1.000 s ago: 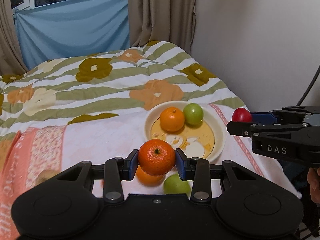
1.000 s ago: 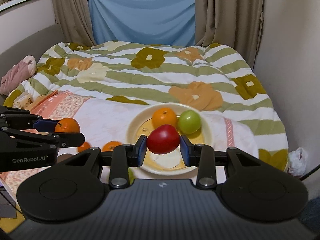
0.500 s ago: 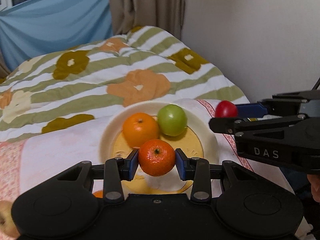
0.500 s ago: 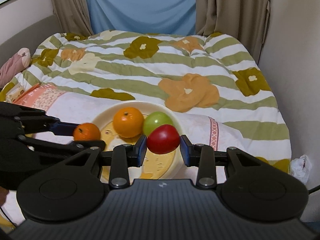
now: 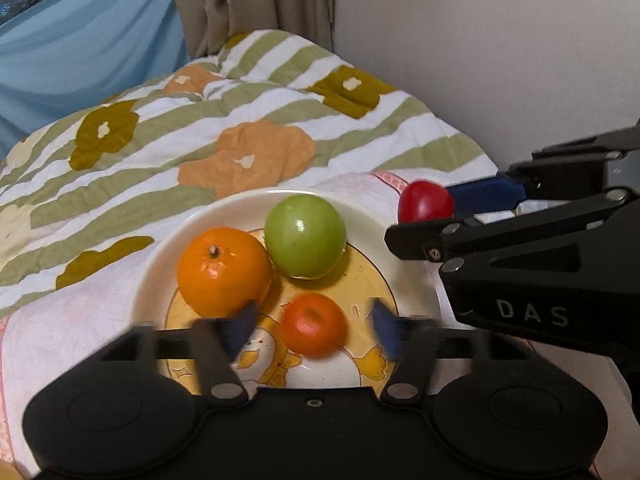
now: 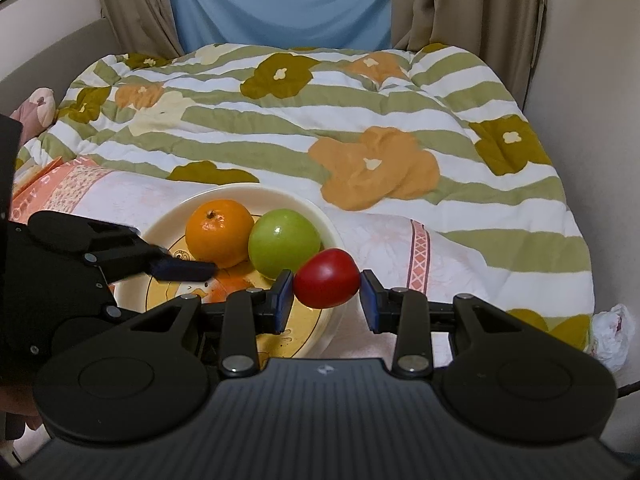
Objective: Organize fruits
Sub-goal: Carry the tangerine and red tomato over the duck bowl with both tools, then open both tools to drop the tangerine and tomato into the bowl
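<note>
A cream plate (image 5: 360, 210) with a yellow cartoon print lies on the bed and holds a large orange (image 5: 224, 272) and a green apple (image 5: 306, 236). My left gripper (image 5: 312, 326) is open over the plate, its pads blurred, and a small mandarin (image 5: 314, 324) lies loose between them on the plate. My right gripper (image 6: 326, 298) has its pads spread around a red apple (image 6: 326, 284) at the plate's right rim (image 6: 328, 228); small gaps show on both sides. The red apple (image 5: 426, 202) also shows in the left wrist view.
The plate rests on a pink-and-white cloth (image 6: 384, 248) over a flowered striped quilt (image 6: 320, 120). A wall (image 5: 480, 60) stands close on the right. Curtains (image 6: 280, 0) hang behind the bed. A crumpled white bag (image 6: 612, 332) lies at the bed's right edge.
My left gripper moved forward over the plate and opened, letting the mandarin go onto the plate. My right gripper moved closer to the plate's rim and its pads have spread off the red apple.
</note>
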Demonstrator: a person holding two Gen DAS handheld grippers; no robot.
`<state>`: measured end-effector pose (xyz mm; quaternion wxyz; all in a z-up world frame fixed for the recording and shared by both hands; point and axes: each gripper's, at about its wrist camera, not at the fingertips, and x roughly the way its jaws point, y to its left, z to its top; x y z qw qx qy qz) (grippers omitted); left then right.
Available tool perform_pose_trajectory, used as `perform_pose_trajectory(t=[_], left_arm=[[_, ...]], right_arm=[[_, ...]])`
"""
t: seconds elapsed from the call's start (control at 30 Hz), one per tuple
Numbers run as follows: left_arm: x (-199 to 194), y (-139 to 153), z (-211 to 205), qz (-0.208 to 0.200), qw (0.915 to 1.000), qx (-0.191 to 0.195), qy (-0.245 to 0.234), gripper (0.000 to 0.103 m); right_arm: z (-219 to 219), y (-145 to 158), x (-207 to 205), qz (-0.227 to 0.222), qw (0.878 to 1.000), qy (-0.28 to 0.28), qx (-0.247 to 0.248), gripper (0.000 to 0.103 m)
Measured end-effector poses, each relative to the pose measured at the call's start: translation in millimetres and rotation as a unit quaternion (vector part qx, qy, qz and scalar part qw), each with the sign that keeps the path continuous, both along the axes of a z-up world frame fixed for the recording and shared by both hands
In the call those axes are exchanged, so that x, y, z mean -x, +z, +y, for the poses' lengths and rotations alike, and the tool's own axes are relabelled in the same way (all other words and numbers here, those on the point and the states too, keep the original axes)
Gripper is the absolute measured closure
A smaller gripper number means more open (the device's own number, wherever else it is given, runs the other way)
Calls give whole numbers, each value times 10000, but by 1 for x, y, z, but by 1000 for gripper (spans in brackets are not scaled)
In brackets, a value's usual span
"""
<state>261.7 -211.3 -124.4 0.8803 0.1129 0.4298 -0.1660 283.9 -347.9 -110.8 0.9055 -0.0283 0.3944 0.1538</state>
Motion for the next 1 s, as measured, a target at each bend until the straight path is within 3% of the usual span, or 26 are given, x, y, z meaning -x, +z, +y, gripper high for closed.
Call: perform_pose_trajectory(t=[0.53,0.9,0.97,1.0], left_arm=[[33,18,44,245,9960,240,826,20],[36,18,52,247,9938,279,1049,20],[36,17,53,244,9935,287,1070,20],[36,17,53,239,9935,291,1079,20]], right_arm=[[14,-10,-9,103,9991,399,-90,53],[23,-31,-18,344,9980,537,-48,52],[26,-33,-19,338,9977,588,6,51],[28,-33,-18,325,9976,613,41,46]])
